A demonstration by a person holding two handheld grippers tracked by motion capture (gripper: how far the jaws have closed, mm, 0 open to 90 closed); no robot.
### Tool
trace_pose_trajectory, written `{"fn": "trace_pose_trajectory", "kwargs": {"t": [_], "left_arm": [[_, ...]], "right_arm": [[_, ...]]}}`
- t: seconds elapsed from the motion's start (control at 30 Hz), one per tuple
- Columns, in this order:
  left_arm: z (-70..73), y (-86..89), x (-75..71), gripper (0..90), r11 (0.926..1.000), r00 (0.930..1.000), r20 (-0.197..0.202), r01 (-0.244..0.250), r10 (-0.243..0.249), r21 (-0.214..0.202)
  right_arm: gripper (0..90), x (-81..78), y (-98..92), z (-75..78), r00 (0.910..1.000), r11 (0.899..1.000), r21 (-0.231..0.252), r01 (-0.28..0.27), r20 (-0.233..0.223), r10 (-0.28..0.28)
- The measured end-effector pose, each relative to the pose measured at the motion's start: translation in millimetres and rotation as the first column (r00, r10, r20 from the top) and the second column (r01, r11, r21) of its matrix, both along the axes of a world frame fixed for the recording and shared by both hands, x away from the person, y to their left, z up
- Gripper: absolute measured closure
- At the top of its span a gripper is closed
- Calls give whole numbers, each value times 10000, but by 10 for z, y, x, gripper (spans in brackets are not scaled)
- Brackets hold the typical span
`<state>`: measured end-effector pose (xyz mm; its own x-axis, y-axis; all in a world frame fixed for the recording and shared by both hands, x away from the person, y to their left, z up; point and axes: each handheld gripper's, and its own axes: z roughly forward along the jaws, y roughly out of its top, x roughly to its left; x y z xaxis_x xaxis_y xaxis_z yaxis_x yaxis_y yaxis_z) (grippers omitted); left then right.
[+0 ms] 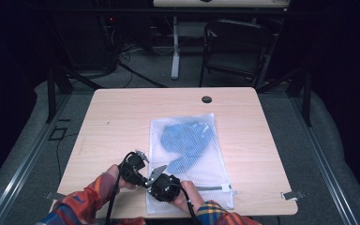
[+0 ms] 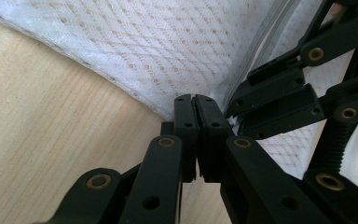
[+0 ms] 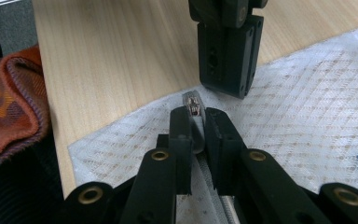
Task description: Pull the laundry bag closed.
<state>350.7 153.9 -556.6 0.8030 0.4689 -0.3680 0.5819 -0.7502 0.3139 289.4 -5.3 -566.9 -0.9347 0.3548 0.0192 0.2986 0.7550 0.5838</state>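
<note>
The mesh laundry bag [image 1: 190, 159] lies at table [image 1: 122, 117] centre, blue garment [image 1: 185, 138] inside; its seven-o'clock corner is clamped by the left gripper [image 2: 196, 100]; the zipper pull [image 3: 193, 103] is pinched by the right gripper [image 3: 196, 114]; how far the zip is run cannot be told.

Desk [image 1: 122, 117]: pale wood, fine straight grain. Mesh bag [image 1: 201, 178]: white, translucent, diamond-weave pattern with small tan dots up close. Cloth inside the bag [image 1: 185, 138]: blue. Zipper pull [image 3: 193, 103]: grey metal. Left gripper [image 2: 195, 100] and right gripper [image 3: 199, 114]: black, brass-coloured pivot pins. Sleeves [image 1: 82, 204]: plaid in orange, red, blue and yellow. Floor [image 1: 23, 140]: grey.
</note>
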Motion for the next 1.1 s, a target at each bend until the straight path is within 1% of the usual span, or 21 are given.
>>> {"fn": "trace_pose_trajectory", "kwargs": {"t": [0.07, 0.13, 0.2, 0.3, 0.33, 0.43, 0.53, 0.57, 0.67, 0.77, 0.8, 0.83, 0.87, 0.9, 0.93, 0.97, 1.0, 1.03, 1.1], "left_arm": [[-6, 2, -6, 884, 10000, 10000, 39, 42, -42, 67], [-8, -1, -12, 890, 10000, 10000, 66, 22, -23, 48], [-8, -21, -44, 900, 9999, 9994, 347, 64, -68, 102], [10, -37, -81, 900, 9989, 9967, 729, 341, -365, 333], [5, -36, -93, 900, 9993, 9964, 793, 279, -297, 246], [7, -28, -113, 900, 9990, 9944, 985, 366, -391, 264], [9, -31, -122, 900, 9985, 9926, 1113, 458, -487, 284], [11, -32, -126, 900, 9983, 9916, 1175, 501, -534, 307], [12, -32, -135, 900, 9982, 9914, 1192, 510, -543, 302], [16, -43, -146, 900, 9970, 9879, 1390, 635, -690, 435], [22, -46, -147, 900, 9965, 9878, 1376, 672, -733, 488], [21, -46, -133, 900, 9972, 9897, 1269, 610, -661, 432], [24, -48, -130, 900, 9971, 9902, 1222, 628, -675, 421], [24, -48, -130, 900, 9971, 9902, 1222, 628, -675, 421], [28, -45, -129, 900, 9958, 9879, 1285, 819, -866, 415], [34, -38, -126, 900, 9960, 9897, 1139, 843, -871, 293], [25, -33, -122, 900, 9972, 9920, 1024, 741, -739, 23], [21, -28, -115, 900, 9971, 9933, 883, 758, -745, -113], [17, -37, -114, 900, 9968, 9935, 831, 789, -777, -110]], "right_arm": [[816, -9, 1, -3, 10000, 10000, 17, 2, 85, -2], [816, -11, -1, -5, 10000, 10000, 41, 55, 77, -55], [816, -10, -3, -7, 9999, 9999, 71, 97, 57, -97], [817, -11, -4, -5, 9997, 9997, 74, 233, -19, -233], [817, -11, -4, -5, 9997, 9997, 74, 233, -19, -233], [816, -5, -21, -2, 9995, 9995, 78, 290, -96, -289], [816, -18, -34, -1, 9992, 9992, 92, 395, -11, -395], [817, -14, -41, 7, 9994, 9994, -8, 344, -46, -344], [817, -27, -48, 7, 9989, 9989, 95, 468, -26, -467], [817, -23, -56, 11, 9989, 9989, 46, 469, -28, -469], [817, -24, -52, 4, 9988, 9988, 49, 496, -47, -496], [817, -24, -48, -3, 9990, 9989, 76, 453, 12, -453], [817, -24, -46, -2, 9991, 9991, 66, 425, 14, -425], [817, -24, -46, -2, 9991, 9991, 66, 425, 14, -425], [816, -23, -46, -5, 9991, 9990, 95, 433, 7, -434], [816, -26, -46, -4, 9991, 9991, 83, 418, 20, -418], [816, -27, -44, -6, 9993, 9993, 83, 351, 85, -352], [816, -32, -43, -7, 9993, 9994, 99, 345, 120, -346], [816, -33, -52, -7, 9993, 9993, 87, 354, 116, -355]]}}
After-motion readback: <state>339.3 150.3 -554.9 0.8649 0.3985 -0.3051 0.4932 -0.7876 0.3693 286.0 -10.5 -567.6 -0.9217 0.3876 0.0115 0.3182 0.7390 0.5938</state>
